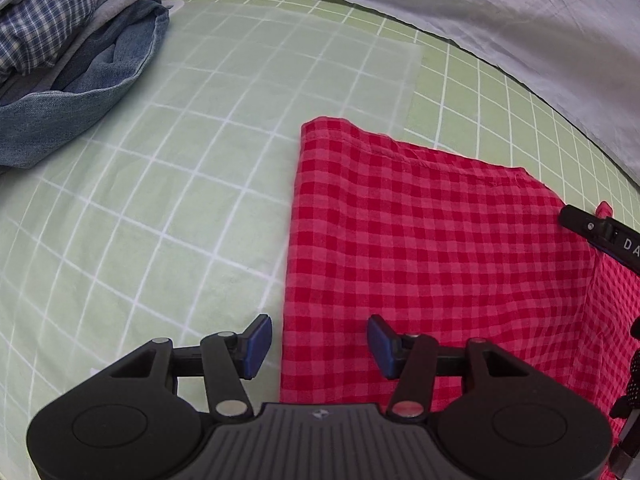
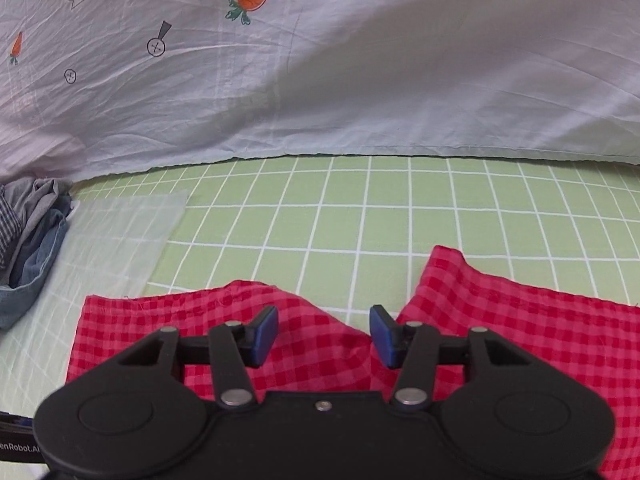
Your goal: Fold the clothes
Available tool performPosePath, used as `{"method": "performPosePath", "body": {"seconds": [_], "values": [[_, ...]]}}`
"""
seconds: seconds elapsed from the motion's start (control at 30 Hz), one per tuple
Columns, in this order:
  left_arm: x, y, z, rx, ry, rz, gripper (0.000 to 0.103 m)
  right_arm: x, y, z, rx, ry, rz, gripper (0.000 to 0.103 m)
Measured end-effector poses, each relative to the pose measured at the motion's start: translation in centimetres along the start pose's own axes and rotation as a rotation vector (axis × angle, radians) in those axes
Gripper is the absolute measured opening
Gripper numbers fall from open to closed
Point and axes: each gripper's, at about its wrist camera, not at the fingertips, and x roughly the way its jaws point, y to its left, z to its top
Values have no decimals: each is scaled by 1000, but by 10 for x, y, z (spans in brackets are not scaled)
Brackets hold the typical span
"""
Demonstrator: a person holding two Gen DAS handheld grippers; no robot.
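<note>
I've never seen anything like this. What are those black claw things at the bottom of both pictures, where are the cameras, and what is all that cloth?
Each black claw is a hand-held two-finger gripper with a fisheye camera looking along its blue-padded fingers. One picture comes from the left gripper, the other from the right gripper. Both stand open and hold nothing. Below them lies a red-and-pink checked garment on a green sheet with white grid lines. To the left sits a heap of denim, grey and blue plaid clothes. Behind lies a pale carrot-print sheet.
</note>
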Motion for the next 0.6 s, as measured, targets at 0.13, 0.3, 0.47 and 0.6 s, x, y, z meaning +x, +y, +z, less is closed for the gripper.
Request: {"method": "performPosePath", "body": {"seconds": [0.13,0.3,0.47,0.6], "values": [[1,-5,-1,10,-3,7,55,6,6,-4,-42,4,-2,34],[0,-6,-5,15,-1,5,55,-4,8,-11,-45,-27,7,6],[-1,-10,-10,36,-4,14,55,-26,15,-26,-69,-77,-3,4],[0,-13,-12,52,-7,13,59,-35,19,-42,-102,-70,9,4]]}}
